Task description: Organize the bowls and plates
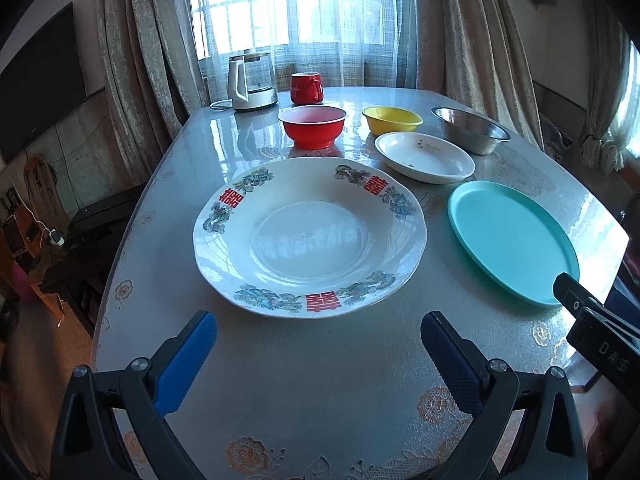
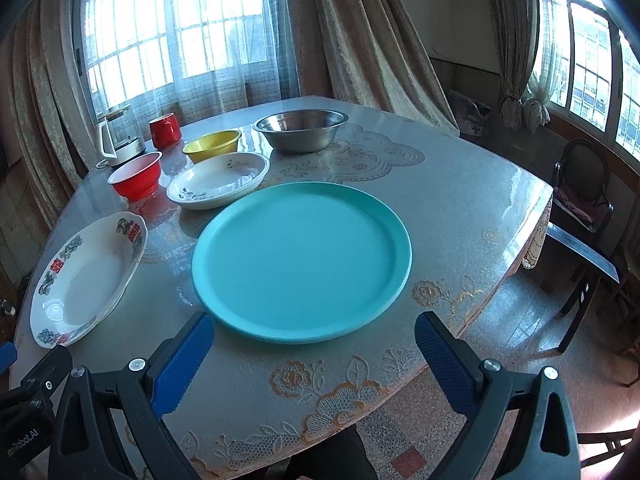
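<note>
Plates and bowls all single on table (image 2: 460,208), nothing stacked yet. Largest to smallest:

- Floral plate (image 1: 310,234): white glazed ceramic, deep well, scalloped rim w/ red characters + flower print. Dead ahead of left gripper (image 1: 319,334), centred btw its fingers, rim just beyond the tips. Left is the nearer hand.
- Teal plate (image 2: 302,260): matte plastic, round, flat, low raised rim. Straight ahead of right gripper (image 2: 315,334), near edge just past tips. Round, so no long axis to line up on.
- Steel bowl (image 2: 300,130): shiny metal, far side, well apart from both.
- White dish (image 2: 218,186): shallow oval ceramic, long axis roughly left-right, between teal plate and the far bowls.
- Red bowl (image 1: 313,126), yellow bowl (image 1: 392,120): small, prob. plastic, far row.
- Red mug (image 1: 306,88), kettle (image 1: 252,80): back edge, not part of job.

Both pairs of blue-padded fingers spread wide, nothing held.

Judgement: each hand goes straight fwd to its own plate; thin rims lying flat on slick tablecloth, likely hard to get under.
</note>
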